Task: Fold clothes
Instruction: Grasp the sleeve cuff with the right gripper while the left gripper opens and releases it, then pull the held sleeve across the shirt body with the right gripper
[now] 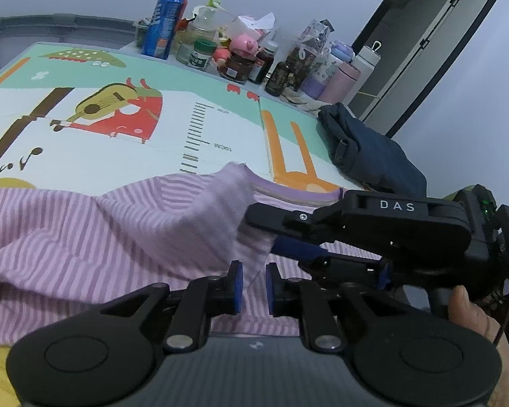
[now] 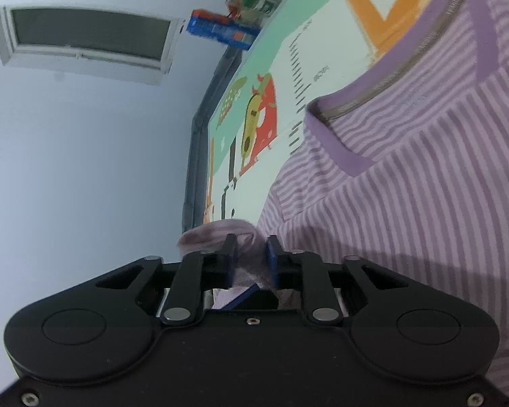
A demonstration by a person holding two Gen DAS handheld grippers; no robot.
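A purple striped shirt [image 1: 85, 230] lies crumpled on the cartoon play mat [image 1: 220, 129]. Its collar [image 2: 353, 159] shows in the right wrist view, lying flat on the mat. My right gripper [image 2: 252, 261] is shut on a bunched fold of the shirt's edge, with fabric squeezed between its blue pads. From the left wrist view, the right gripper [image 1: 263, 230] comes in from the right and lifts that fold into a ridge. My left gripper [image 1: 254, 285] hovers just over the shirt [image 2: 407, 203]. A narrow gap stands between its pads, and no cloth is pinched in it.
A folded dark blue garment [image 1: 366, 156] lies at the mat's right edge. Bottles, jars and a blue can [image 1: 164, 23] crowd the far edge against the wall. A hand [image 1: 468, 312] grips the right gripper's handle. An open doorway [image 1: 424, 44] is at the back right.
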